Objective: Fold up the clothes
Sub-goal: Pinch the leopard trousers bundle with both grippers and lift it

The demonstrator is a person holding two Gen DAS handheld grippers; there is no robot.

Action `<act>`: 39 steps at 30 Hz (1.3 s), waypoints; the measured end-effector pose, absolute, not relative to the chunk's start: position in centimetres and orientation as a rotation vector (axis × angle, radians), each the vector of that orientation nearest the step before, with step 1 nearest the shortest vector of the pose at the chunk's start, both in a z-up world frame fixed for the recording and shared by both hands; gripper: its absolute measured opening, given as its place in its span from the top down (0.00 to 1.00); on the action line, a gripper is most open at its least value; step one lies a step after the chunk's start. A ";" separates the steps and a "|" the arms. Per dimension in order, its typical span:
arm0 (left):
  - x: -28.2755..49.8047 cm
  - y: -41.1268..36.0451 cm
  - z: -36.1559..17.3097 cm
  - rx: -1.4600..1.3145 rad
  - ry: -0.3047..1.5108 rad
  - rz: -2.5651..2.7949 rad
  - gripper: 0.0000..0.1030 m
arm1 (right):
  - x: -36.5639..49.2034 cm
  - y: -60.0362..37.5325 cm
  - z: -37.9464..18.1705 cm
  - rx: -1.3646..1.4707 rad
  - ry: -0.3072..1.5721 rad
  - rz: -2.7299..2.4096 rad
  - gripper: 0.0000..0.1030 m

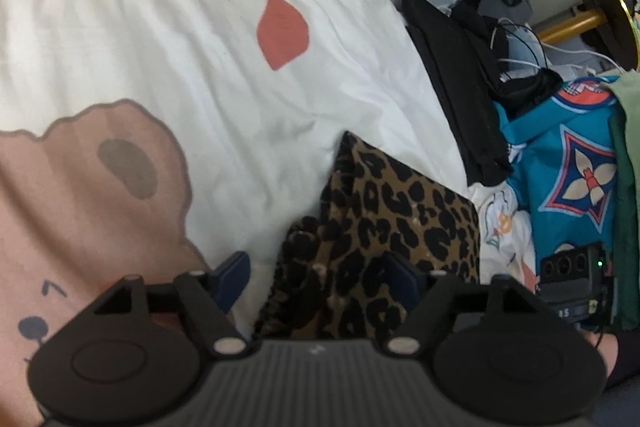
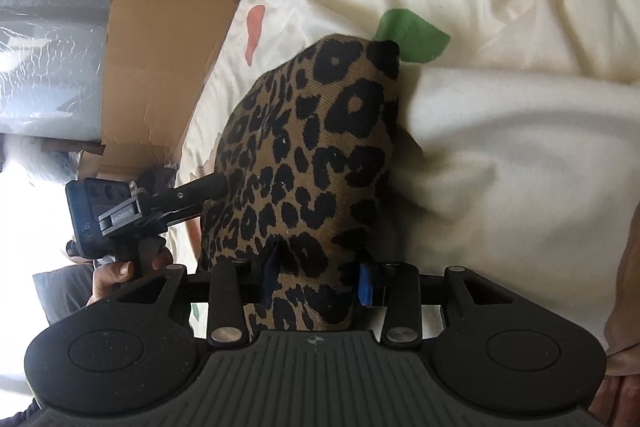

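Pinching the leopard-print garment [image 2: 316, 163] between its blue pads, the right tool [image 2: 320, 285] lifts soft, light, floppy cloth over the bed's bear-print duvet [image 1: 160, 67], while the left tool [image 1: 320, 279] sits spread, garment edge between its fingers—grip corners.

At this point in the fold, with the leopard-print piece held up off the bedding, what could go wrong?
1. The right gripper pinches only a bunched edge of the leopard-print garment; it may slip out if pulled.
2. The left gripper looks open, with cloth between its fingers; if it closes off the edge, the fold could come out uneven.
3. The garment hangs close to the white bedding, so a closing gripper might catch the sheet too.
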State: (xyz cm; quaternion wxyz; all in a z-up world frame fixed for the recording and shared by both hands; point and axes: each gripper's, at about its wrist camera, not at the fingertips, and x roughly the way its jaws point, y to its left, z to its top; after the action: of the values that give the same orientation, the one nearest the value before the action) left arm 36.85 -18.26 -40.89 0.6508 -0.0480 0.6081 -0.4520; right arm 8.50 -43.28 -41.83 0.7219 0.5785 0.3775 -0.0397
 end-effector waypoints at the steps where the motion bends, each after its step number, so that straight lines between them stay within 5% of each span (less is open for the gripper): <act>1: 36.7 -18.5 -40.9 -0.102 1.389 -1.037 0.29 | 8.6 -43.2 -42.0 1.283 0.831 -0.090 0.61; 6: 35.9 -19.2 -40.7 -0.033 1.380 -1.044 0.47 | 9.4 -42.7 -42.1 1.287 0.828 -0.080 0.63; 9: 36.3 -18.8 -40.4 -0.062 1.378 -1.019 0.60 | 9.9 -42.8 -41.7 1.273 0.829 -0.061 0.91; 16: 36.0 -18.3 -39.2 -0.101 1.325 -1.013 0.74 | 10.8 -43.2 -39.5 1.176 0.847 -0.050 0.94; 33: 37.1 -19.9 -38.6 -0.210 1.266 -1.009 0.76 | 11.8 -46.9 -38.5 1.134 0.818 -0.097 0.95; 39: 37.9 -20.2 -39.9 -0.233 1.318 -1.000 0.68 | 12.0 -48.0 -39.0 1.153 0.811 -0.118 0.87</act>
State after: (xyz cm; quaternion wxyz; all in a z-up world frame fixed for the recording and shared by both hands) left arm 37.93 -20.17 -39.91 0.6709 -0.1036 0.5849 -0.4440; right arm 12.00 -47.98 -39.03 0.7602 0.5295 0.3725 -0.0541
